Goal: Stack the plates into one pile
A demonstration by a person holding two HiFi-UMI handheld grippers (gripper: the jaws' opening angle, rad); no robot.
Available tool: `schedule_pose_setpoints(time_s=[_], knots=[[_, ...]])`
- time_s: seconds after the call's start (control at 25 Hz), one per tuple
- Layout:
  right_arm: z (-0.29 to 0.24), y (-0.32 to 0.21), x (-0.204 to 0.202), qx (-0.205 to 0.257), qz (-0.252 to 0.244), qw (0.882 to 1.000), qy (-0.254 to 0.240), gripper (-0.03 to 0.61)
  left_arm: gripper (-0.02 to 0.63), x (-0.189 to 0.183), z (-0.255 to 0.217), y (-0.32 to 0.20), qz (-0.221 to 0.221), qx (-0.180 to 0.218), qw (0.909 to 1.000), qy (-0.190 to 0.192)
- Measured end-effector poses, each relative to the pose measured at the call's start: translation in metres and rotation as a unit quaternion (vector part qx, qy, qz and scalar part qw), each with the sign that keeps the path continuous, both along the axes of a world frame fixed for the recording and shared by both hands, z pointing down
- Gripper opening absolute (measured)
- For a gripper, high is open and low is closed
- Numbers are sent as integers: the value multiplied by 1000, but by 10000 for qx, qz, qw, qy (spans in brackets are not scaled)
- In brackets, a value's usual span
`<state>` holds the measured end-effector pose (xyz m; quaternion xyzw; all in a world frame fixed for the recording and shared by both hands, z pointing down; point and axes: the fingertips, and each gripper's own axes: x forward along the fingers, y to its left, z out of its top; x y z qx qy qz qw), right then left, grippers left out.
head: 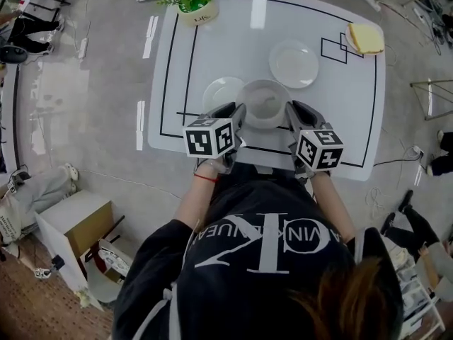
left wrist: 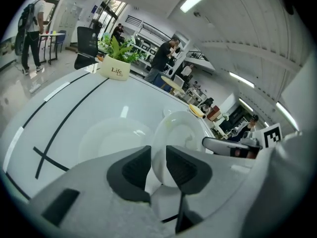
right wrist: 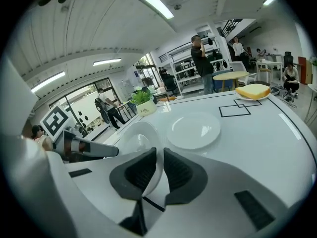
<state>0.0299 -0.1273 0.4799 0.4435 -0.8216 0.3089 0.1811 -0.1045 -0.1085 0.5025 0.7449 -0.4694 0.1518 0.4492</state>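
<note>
A deep white plate hangs just above the white table, held on both sides. My left gripper is shut on its left rim, which sits between the dark pads. My right gripper pinches the right rim the same way. A second white plate lies on the table under and left of the held one, also in the left gripper view. A third plate lies farther back to the right, and shows in the right gripper view.
A potted plant stands at the table's far left edge. A yellow sponge-like block lies at the far right corner beside black outlined squares. A cardboard box stands on the floor at the left. People stand in the background.
</note>
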Motion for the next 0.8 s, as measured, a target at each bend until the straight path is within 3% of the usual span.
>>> schedule_pose_setpoints(time_s=[0.36,0.8], knots=[[2,-12,-48,-131,-276,9995,-87,46,110,-47,1,-4,-305,-180,9993,129],[21,-8,-91,-475,-431,9979,-51,55,124,-89,7,-6,-36,-491,9984,294]])
